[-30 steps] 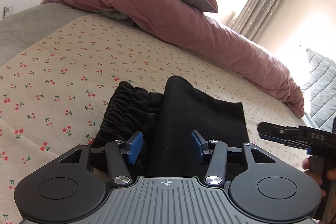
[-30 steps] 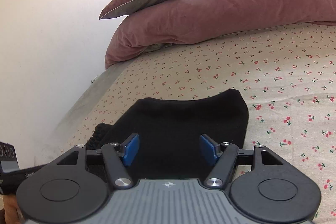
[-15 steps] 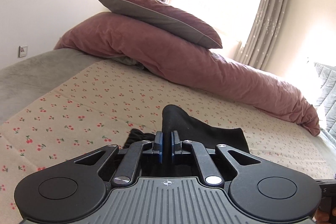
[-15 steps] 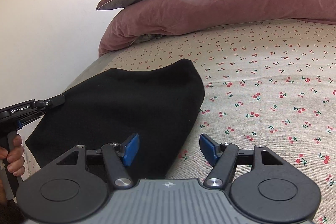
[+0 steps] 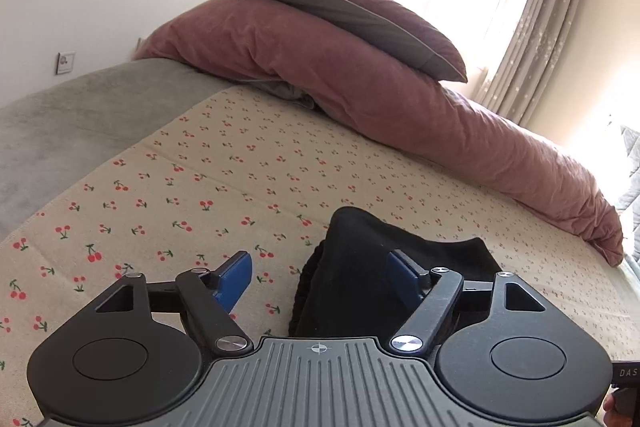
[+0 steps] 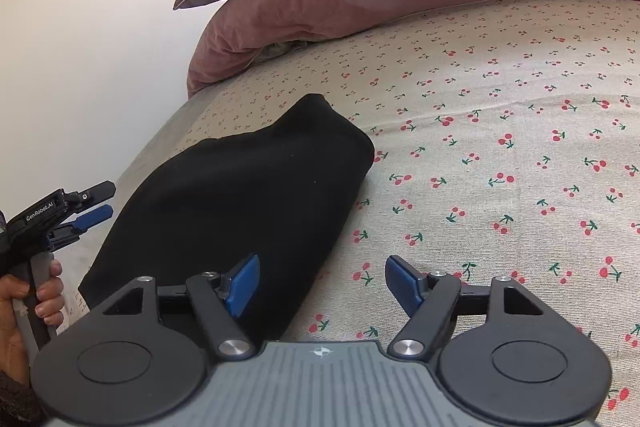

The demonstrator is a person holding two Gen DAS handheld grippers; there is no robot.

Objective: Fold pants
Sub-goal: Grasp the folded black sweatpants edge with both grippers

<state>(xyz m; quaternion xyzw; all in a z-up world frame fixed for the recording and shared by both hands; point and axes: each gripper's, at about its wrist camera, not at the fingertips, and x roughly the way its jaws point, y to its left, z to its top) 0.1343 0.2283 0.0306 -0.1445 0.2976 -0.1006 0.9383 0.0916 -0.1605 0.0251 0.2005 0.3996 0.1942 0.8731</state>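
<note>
left claw (image 5: 318, 277): your pads stand wide apart, gripping nothing; the right pad sits in front of the black cloth, the left pad over bare sheet.
right claw (image 6: 322, 283): your pads are spread apart too, nothing between them; left pad over the cloth's near edge, right pad over the sheet.
pants (image 6: 240, 203): black, folded into a compact bundle lying flat on the bed, just ahead of both claws; gathered waistband edge shows on the bundle's left side in the left wrist view.
your left hand (image 6: 28, 299): wraps the left claw's handle, beside the bundle.
bed sheet (image 6: 500, 147): cream, cherry print, under the pants.
duvet (image 5: 360, 87): pink, heaped at the far end of the bed.
pillow (image 5: 340, 7): resting on top of the duvet.
</note>
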